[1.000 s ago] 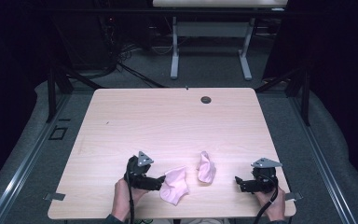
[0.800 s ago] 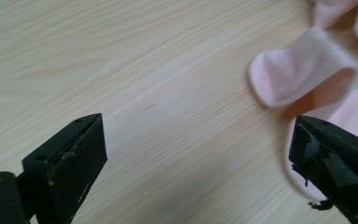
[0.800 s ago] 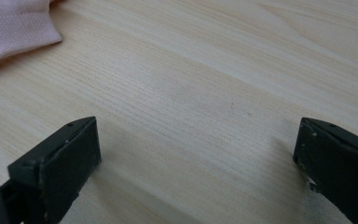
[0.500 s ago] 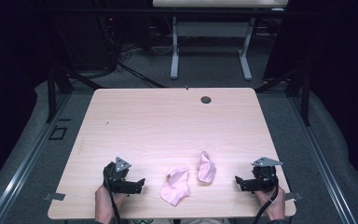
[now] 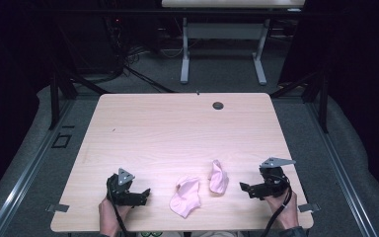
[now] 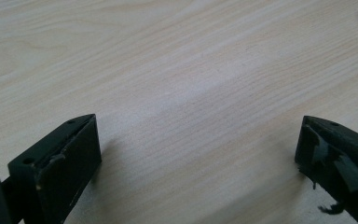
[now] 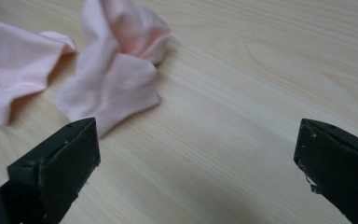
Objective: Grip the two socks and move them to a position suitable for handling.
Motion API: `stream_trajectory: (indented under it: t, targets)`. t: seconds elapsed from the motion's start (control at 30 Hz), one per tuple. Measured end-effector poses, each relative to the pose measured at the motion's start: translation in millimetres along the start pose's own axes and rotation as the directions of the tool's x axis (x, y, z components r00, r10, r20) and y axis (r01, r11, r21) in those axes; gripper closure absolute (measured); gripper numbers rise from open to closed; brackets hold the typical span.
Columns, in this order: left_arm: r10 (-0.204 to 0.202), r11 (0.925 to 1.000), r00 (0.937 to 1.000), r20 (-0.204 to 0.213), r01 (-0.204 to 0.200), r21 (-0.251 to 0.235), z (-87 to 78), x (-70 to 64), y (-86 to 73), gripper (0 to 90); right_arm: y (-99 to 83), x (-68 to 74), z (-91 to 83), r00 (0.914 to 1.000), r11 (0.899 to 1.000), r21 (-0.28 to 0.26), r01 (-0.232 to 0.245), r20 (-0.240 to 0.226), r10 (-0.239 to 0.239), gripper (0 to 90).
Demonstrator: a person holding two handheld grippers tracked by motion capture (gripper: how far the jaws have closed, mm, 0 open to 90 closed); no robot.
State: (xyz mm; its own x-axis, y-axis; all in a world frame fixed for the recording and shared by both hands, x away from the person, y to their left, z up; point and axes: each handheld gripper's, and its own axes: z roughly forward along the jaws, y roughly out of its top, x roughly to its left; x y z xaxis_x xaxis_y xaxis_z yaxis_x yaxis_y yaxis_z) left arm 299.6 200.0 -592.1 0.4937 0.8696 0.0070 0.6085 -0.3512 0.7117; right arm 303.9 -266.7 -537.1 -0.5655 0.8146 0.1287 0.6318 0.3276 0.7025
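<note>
Left gripper (image 5: 139, 193) drawn back from pink socks (image 5: 185, 196), fingers (image 6: 58, 163) wide over bare bench (image 5: 177, 128), right gripper (image 5: 249, 188) fingers (image 7: 56, 170) wide beside second sock (image 7: 116, 79).

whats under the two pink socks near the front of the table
Both pink socks lie flat on the bare wooden table, apart from each other. Bare wood shows all around them; whatever sits beneath the crumpled fabric itself is covered and can't be seen.
</note>
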Motion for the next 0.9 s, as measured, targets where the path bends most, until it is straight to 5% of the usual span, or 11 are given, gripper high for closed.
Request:
stream_trajectory:
  t: [0.2, 0.43, 0.67, 0.77, 0.9]
  targets:
    - [-0.002, 1.0000, 1.0000, 0.003, 0.002, -0.001, 0.5, 0.2, 0.2, 0.3, 29.6, 24.1, 14.2, 0.9952, 0.996, 0.030, 0.088, -0.046, -0.086, 2.2]
    - [-0.003, 1.0000, 1.0000, -0.004, 0.003, -0.003, 0.5, -0.2, 0.1, 0.3, 49.6, 40.6, 41.2, 0.9911, 0.989, 0.089, 0.117, -0.075, -0.110, 17.2]
    - [-0.005, 1.0000, 1.0000, -0.005, 0.005, -0.004, 0.5, -0.4, 0.0, 0.3, 55.1, 39.0, 70.9, 0.9874, 0.979, 0.164, 0.121, -0.122, -0.101, 43.1]
    - [-0.005, 1.0000, 1.0000, -0.004, 0.005, -0.004, 0.5, -0.4, 0.0, 0.3, 52.1, 42.7, 81.0, 0.9890, 0.976, 0.175, 0.127, -0.097, -0.111, 59.0]
    - [-0.005, 1.0000, 1.0000, -0.004, 0.005, -0.003, 0.5, -0.3, 0.0, 0.3, 48.2, 45.9, 86.4, 0.9872, 0.968, 0.200, 0.150, -0.085, -0.135, 67.3]
